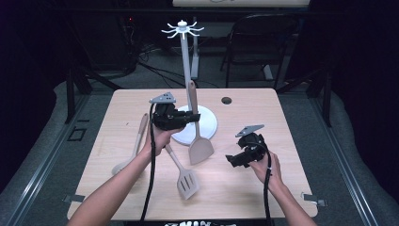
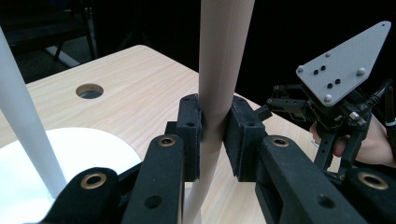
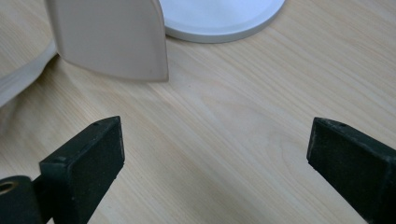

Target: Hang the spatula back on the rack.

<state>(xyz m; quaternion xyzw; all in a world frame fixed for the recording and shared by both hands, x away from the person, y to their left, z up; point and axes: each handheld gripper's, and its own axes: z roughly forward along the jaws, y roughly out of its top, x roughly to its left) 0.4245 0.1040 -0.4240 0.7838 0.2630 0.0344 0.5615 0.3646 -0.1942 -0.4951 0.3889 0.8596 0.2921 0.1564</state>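
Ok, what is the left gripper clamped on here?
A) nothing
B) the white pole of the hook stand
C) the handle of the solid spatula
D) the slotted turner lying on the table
C: the left gripper pads press on both sides of the solid spatula handle, blade hanging down beside the hook stand.

– How many utensils are you seeing?
– You're looking at three: one solid turner (image 1: 199,141), one slotted turner (image 1: 187,181), one spoon (image 1: 134,147).
– And stands?
– You're seeing one white stand (image 1: 184,52), plus two grippers.
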